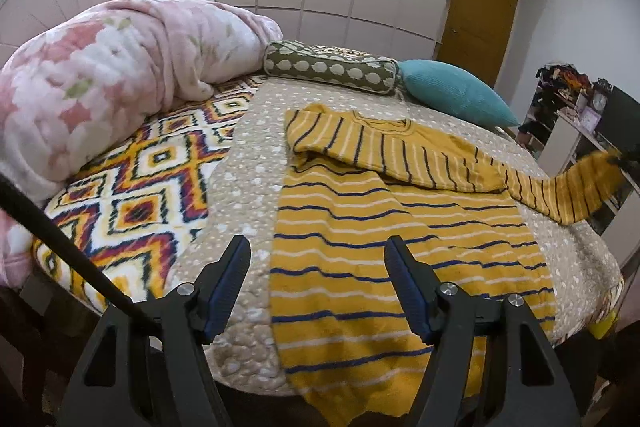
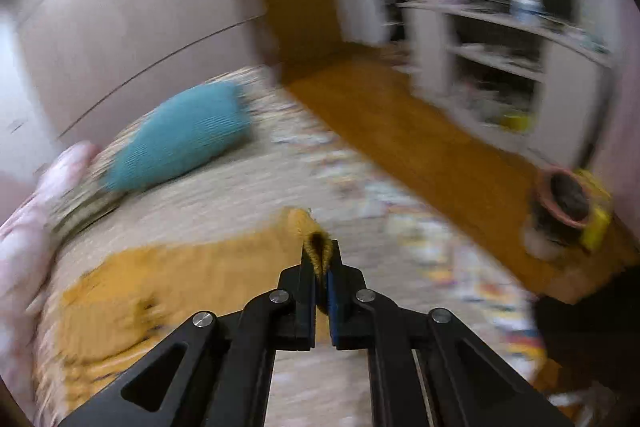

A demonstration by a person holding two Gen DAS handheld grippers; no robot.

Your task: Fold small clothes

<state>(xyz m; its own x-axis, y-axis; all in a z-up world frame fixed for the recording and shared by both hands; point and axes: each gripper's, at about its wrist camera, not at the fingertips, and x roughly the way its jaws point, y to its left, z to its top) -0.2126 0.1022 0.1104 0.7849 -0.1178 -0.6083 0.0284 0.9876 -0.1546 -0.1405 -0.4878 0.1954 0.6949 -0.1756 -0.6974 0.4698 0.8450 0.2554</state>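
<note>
A yellow sweater (image 1: pixel 400 247) with navy and white stripes lies flat on the bed. Its left sleeve is folded across the chest. The right sleeve (image 1: pixel 568 191) is lifted off the bed toward the right, its cuff held by my right gripper (image 1: pixel 624 159), seen blurred at the frame edge. In the right wrist view my right gripper (image 2: pixel 320 255) is shut on the yellow cuff (image 2: pixel 316 247), raised above the bed. My left gripper (image 1: pixel 318 247) stands open above the sweater's lower left hem, with nothing between its fingers.
The beige dotted bedspread (image 1: pixel 248 187) covers the bed. A pink floral blanket (image 1: pixel 100 75), a green bolster (image 1: pixel 332 67) and a teal pillow (image 1: pixel 452 91) lie at its head. A patterned blanket (image 1: pixel 140 187) is on the left. A white shelf unit (image 2: pixel 500 67) stands to the right.
</note>
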